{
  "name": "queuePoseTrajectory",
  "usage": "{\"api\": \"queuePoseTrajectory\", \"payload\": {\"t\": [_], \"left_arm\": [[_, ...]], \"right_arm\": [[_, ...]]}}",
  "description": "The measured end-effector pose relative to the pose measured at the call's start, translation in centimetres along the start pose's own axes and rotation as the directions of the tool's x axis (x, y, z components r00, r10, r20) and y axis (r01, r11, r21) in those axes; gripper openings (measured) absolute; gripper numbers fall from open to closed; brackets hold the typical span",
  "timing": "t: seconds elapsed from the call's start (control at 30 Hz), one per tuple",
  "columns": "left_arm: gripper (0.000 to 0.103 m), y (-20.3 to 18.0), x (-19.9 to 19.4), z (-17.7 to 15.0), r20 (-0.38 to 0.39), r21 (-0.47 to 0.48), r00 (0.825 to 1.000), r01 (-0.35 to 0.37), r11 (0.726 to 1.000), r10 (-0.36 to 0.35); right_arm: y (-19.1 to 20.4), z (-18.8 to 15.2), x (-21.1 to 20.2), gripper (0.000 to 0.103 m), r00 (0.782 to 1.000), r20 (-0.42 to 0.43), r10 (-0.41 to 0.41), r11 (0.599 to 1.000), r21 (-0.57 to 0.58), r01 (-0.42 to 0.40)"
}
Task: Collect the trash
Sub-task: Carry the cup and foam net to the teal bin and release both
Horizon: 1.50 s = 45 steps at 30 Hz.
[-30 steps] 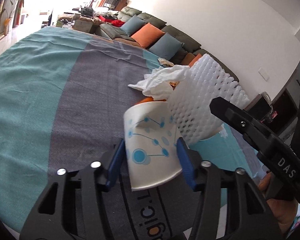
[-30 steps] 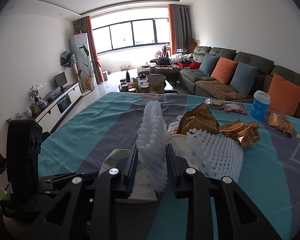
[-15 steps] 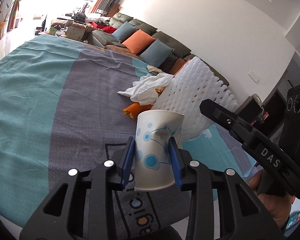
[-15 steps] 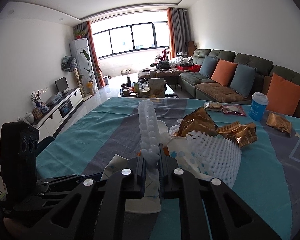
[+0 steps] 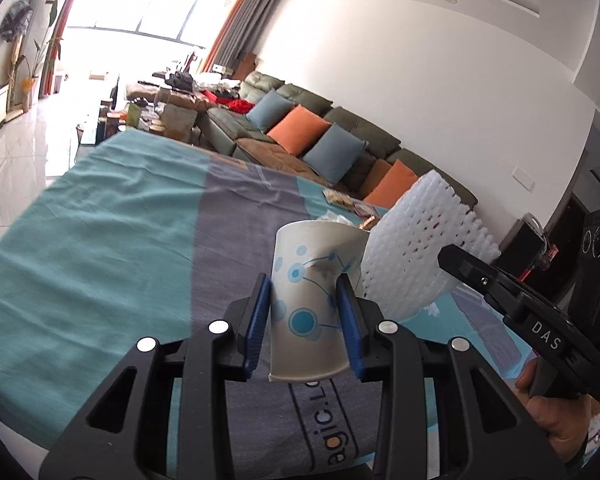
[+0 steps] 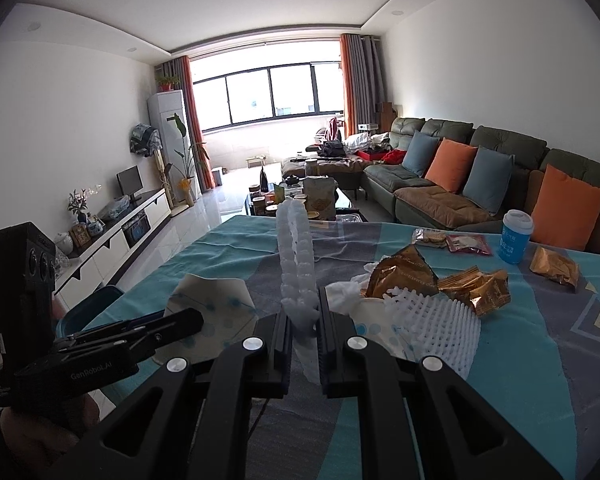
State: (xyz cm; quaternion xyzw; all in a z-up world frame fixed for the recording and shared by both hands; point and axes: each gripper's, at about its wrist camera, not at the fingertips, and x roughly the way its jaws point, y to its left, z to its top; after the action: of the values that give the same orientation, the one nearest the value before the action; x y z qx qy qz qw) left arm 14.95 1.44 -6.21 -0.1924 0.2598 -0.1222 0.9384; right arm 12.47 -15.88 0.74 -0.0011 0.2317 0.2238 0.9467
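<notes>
A white paper cup (image 5: 312, 280) with blue dots hangs squashed between the blue pads of my left gripper (image 5: 304, 320), which is shut on it above the table. The same cup (image 6: 212, 308) appears at the lower left of the right wrist view. My right gripper (image 6: 302, 332) is shut on a white foam net sleeve (image 6: 298, 256) that stands up from its jaws. From the left wrist view that foam net (image 5: 412, 248) sits just right of the cup, almost touching it.
On the teal and grey tablecloth (image 6: 540, 344) lie a second foam net (image 6: 432, 324), a white tissue (image 6: 344, 292), gold snack wrappers (image 6: 400, 276), small packets (image 6: 468, 242) and a lidded blue cup (image 6: 516, 236). A sofa (image 6: 500, 168) runs along the far right.
My left gripper closed on the tilted paper cup and raised it upright off the cloth. My right gripper squeezed shut on the foam net and rose a little.
</notes>
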Motion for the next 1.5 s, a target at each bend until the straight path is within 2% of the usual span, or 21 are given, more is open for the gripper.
{"api": "queuePoseTrajectory", "payload": {"t": [0.17, 0.37, 0.53, 0.77, 0.93, 1.07, 1.33, 1.4, 1.5], "left_arm": [[0.034, 0.6, -3.3, 1.4, 0.084, 0.026, 0.995, -0.050, 0.998, 0.048], [0.034, 2.1, -6.7, 2.9, 0.165, 0.017, 0.981, -0.101, 0.995, 0.097], [0.034, 3.9, -9.6, 3.9, 0.222, -0.012, 0.964, -0.147, 0.989, 0.146], [0.034, 7.2, -14.4, 4.6, 0.281, -0.064, 0.930, -0.230, 0.971, 0.239], [0.034, 9.7, -18.2, 4.7, 0.317, -0.100, 0.891, -0.309, 0.946, 0.325], [0.034, 12.2, -21.7, 4.5, 0.334, -0.137, 0.851, -0.381, 0.915, 0.404], [0.034, 18.7, -29.1, 2.7, 0.315, -0.229, 0.751, -0.533, 0.814, 0.580], [0.034, 20.4, -30.6, 1.9, 0.293, -0.252, 0.734, -0.558, 0.790, 0.612], [0.034, 22.5, -32.1, 0.7, 0.263, -0.278, 0.719, -0.581, 0.765, 0.643]], "right_arm": [[1.1, 0.7, -0.3, 0.009, 1.000, 0.022, 0.022, 1.000, -0.018, -0.022], [3.3, 2.1, -0.2, 0.009, 0.996, 0.047, 0.078, 0.996, -0.043, -0.076], [5.7, 3.1, 0.4, 0.009, 0.990, 0.062, 0.127, 0.989, -0.079, -0.122], [11.6, 4.1, 1.8, 0.009, 0.975, 0.060, 0.214, 0.961, -0.190, -0.199], [15.6, 4.7, 3.7, 0.009, 0.955, 0.034, 0.296, 0.932, -0.232, -0.280], [19.0, 5.1, 5.4, 0.009, 0.931, 0.005, 0.365, 0.900, -0.257, -0.352], [24.5, 5.2, 9.2, 0.009, 0.870, -0.082, 0.486, 0.837, -0.243, -0.491], [25.6, 4.9, 10.2, 0.009, 0.853, -0.107, 0.511, 0.822, -0.230, -0.521], [27.4, 4.5, 11.9, 0.009, 0.827, -0.155, 0.540, 0.800, -0.209, -0.562]]}}
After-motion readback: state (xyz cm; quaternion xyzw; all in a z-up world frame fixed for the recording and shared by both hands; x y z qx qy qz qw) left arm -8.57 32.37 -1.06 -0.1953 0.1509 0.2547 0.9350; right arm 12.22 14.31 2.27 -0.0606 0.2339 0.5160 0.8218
